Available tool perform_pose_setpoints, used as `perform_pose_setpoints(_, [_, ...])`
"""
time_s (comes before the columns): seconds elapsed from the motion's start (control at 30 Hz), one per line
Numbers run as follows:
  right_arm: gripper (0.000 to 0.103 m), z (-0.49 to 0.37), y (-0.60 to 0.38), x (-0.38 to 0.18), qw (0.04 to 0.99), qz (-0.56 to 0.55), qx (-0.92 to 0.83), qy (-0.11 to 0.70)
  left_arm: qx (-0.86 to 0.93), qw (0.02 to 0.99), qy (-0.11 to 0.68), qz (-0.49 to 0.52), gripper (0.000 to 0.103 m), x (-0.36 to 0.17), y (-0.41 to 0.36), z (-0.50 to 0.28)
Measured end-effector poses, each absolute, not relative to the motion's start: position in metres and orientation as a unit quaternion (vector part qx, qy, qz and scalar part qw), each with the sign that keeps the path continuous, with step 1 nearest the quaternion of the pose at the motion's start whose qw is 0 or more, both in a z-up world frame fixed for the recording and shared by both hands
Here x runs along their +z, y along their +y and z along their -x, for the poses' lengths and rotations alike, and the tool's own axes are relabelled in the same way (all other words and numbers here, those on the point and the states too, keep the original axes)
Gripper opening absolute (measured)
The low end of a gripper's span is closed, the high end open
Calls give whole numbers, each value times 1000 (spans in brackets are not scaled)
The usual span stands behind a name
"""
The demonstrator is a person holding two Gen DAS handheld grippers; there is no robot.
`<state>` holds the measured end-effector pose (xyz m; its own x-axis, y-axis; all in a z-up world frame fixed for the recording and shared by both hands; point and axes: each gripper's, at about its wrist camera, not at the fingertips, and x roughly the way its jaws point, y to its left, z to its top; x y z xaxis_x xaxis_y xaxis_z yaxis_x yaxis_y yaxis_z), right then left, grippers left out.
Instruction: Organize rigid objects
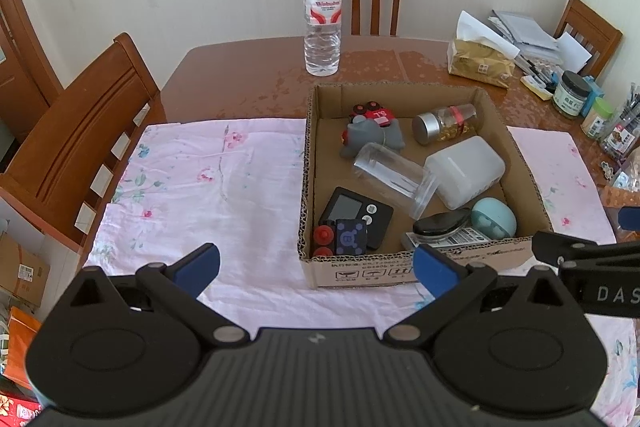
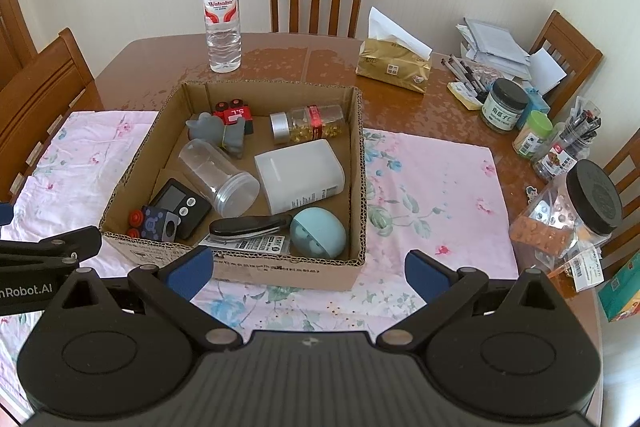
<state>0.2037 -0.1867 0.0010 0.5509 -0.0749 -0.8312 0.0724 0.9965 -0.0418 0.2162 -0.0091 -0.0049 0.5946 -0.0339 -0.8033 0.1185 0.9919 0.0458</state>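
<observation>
A cardboard box (image 1: 306, 163) (image 2: 358, 163) on the pink cloth holds several rigid items: a clear jar (image 1: 394, 175) (image 2: 218, 173) lying on its side, a white container (image 1: 464, 169) (image 2: 300, 173), a capsule bottle (image 1: 446, 123) (image 2: 308, 123), a grey toy (image 1: 370, 137) (image 2: 218, 133), a red toy car (image 2: 234, 113), a black timer (image 1: 356, 213) (image 2: 180, 203), a teal egg-shaped item (image 1: 494, 219) (image 2: 318, 231) and a black stapler (image 2: 248, 225). My left gripper (image 1: 316, 269) is open before the box's near left corner. My right gripper (image 2: 308, 275) is open before its near wall. Both hold nothing.
A water bottle (image 1: 323, 15) (image 2: 222, 15) stands behind the box. A tissue pack (image 2: 394, 61), papers, pens and jars (image 2: 504, 105) crowd the table's right side, with a black-lidded jar (image 2: 576, 211) near the right edge. Wooden chairs (image 1: 80, 143) surround the table.
</observation>
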Motion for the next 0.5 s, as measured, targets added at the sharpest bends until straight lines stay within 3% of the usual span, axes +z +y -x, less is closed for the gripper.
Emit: perform_pose_setpoints(0.5, [103,-202,-187,1,881,5,-46,471,-39,890,451,-52,102,-4,-11,-216])
